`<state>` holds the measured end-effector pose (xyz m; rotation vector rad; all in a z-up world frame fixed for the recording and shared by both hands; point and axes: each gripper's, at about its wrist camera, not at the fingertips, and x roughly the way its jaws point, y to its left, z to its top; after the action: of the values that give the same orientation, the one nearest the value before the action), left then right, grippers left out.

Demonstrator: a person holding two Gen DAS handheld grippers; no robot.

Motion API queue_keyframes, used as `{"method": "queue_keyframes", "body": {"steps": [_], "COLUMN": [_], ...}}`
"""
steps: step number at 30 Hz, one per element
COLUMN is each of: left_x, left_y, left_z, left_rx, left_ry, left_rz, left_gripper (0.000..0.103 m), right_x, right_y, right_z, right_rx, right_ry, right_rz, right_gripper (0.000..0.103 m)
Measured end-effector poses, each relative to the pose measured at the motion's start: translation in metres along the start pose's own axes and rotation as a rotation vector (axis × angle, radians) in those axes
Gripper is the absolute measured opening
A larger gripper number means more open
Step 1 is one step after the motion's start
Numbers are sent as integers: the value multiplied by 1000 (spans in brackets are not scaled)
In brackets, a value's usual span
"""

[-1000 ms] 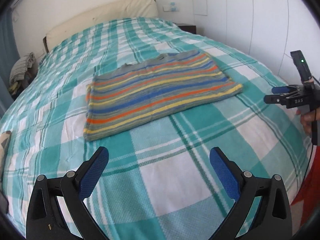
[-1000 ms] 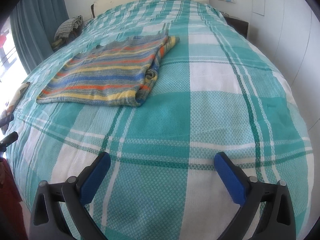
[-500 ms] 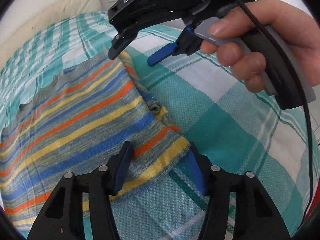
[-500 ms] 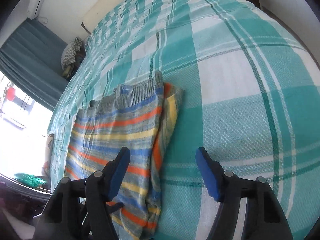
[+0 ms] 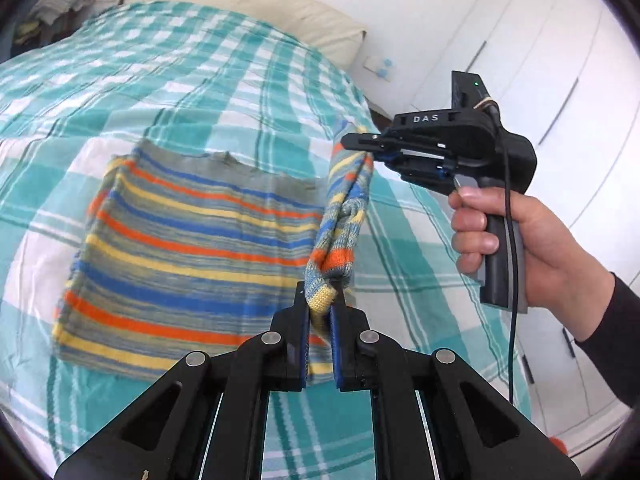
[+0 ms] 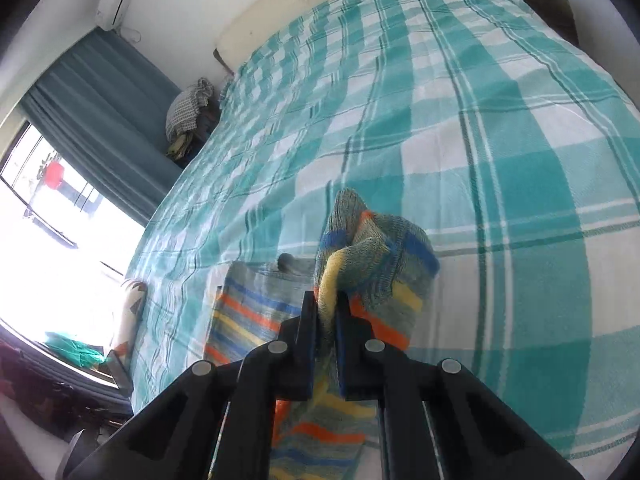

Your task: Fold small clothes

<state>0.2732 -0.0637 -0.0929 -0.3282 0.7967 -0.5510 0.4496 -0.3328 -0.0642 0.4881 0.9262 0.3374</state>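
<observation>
A striped knit garment (image 5: 192, 248) in grey, blue, orange and yellow lies folded on the teal plaid bed (image 5: 160, 92). My left gripper (image 5: 319, 304) is shut on its near right corner and holds it lifted off the bed. My right gripper (image 5: 366, 150), held in a hand, is shut on the far right corner, so the right edge hangs raised between the two. In the right wrist view my right gripper (image 6: 326, 304) pinches a bunched fold of the garment (image 6: 372, 256), with the rest lying below.
A cream headboard (image 5: 248, 4) runs along the far wall. White wardrobe doors (image 5: 540, 60) stand to the right of the bed. A pile of clothes (image 6: 188, 108) sits by the teal curtain (image 6: 100, 108) and the window at the bed's left side.
Both grippers have shut on the garment's right edge, one at each corner, and lifted that edge off the bed. Half a second ago both were open over it.
</observation>
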Motion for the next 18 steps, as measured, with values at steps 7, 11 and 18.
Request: {"method": "queue_keyframes", "body": {"steps": [7,11,18], "left_x": [-7,-12,-49], "left_y": [103,140,136], "left_z": [-5,-11,3], "left_rx": [-167,-247,-224], "left_ry": [23,73,-20], "left_rz": [181,267,212], "left_gripper": [7,20,77], "right_x": [119,166,91], "right_y": [105,120,118], "right_z": [-10,-32,-55], "right_rx": [-93,-47,-179], "right_ry": [91,151,18], "right_rz": [26,120,42], "right_gripper": [9,48,50]}}
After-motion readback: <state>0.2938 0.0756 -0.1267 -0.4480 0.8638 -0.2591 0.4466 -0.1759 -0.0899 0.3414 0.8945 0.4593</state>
